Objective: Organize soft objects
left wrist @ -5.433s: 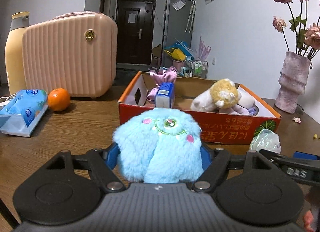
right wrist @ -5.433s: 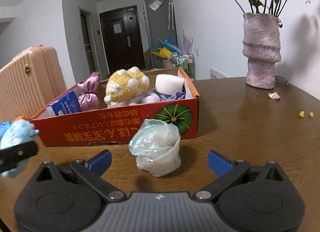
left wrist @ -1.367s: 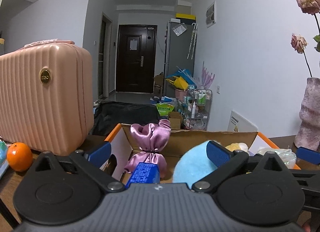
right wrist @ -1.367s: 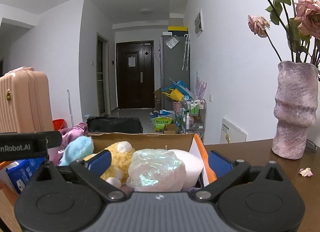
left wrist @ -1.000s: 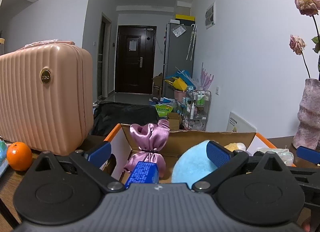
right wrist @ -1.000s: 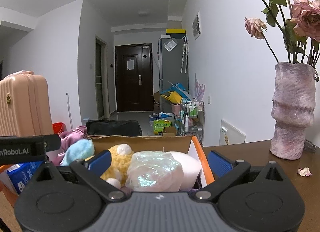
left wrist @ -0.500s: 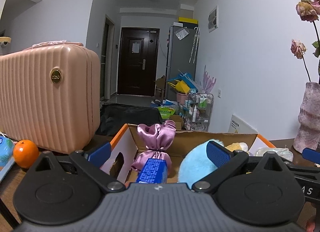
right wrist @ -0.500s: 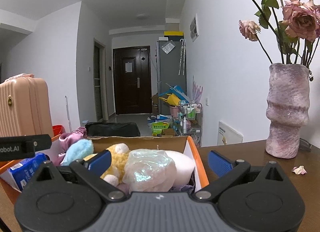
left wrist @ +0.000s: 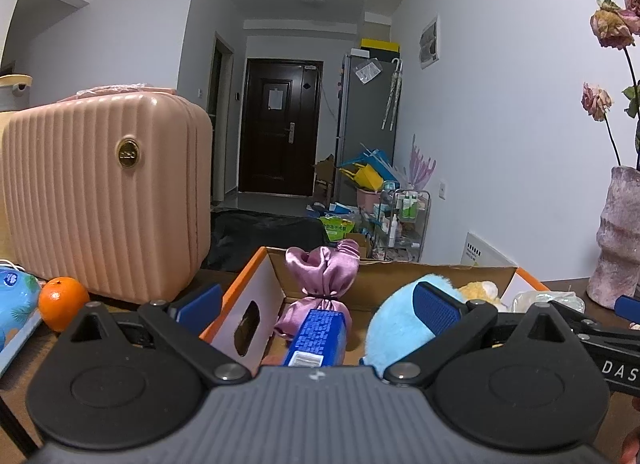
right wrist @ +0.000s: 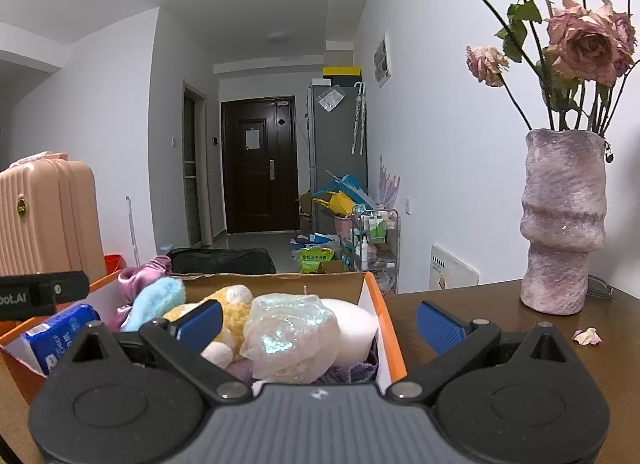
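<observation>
Both my tongs stand wide open and hold nothing: the left tongs (left wrist: 318,302) have let go of the blue plush (left wrist: 394,326), the right tongs (right wrist: 318,324) of the iridescent bundle (right wrist: 290,338). A few seconds ago each sat on the table; now both lie in the orange box (right wrist: 386,338), so I judge the sorting nearly done. I read "DAS" on the right tongs' body and "oot.AI" on the left's; the blue packet's (left wrist: 318,334) print is too small.

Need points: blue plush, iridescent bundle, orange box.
blue plush (left wrist: 400,324), left wrist view, fuzzy rounded body
iridescent bundle (right wrist: 290,338), right wrist view, shiny crinkled front
orange box (right wrist: 390,338), right wrist view, right rim
</observation>
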`<state>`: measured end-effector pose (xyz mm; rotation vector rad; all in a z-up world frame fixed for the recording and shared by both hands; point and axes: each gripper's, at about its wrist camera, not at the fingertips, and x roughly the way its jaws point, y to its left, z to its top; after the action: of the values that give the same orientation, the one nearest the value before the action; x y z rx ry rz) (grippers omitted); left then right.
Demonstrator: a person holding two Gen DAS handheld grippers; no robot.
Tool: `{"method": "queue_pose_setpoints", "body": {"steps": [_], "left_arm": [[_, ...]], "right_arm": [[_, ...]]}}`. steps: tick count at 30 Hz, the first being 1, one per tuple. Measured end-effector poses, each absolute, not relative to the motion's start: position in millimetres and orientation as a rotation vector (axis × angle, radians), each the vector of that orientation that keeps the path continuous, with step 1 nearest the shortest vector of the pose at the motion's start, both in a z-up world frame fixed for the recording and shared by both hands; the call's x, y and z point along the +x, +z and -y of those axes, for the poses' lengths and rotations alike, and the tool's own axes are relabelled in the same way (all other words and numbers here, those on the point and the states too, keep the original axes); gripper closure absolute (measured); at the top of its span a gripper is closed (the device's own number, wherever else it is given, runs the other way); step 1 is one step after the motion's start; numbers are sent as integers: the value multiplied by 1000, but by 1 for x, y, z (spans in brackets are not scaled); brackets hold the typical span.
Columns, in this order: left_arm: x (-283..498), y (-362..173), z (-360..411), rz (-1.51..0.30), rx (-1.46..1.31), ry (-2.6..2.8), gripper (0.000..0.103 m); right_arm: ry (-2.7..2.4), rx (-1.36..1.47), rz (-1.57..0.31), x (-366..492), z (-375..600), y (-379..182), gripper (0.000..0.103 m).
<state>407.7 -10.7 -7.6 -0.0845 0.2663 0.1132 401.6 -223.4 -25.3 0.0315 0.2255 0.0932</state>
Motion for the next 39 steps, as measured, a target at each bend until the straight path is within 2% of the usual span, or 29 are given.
{"method": "queue_pose_setpoints", "body": {"steps": [39], "left_arm": [[263,-3,13,-262,-66,62,0]], "right_arm": [[81,56,-214,249,241,-21,0]]}}
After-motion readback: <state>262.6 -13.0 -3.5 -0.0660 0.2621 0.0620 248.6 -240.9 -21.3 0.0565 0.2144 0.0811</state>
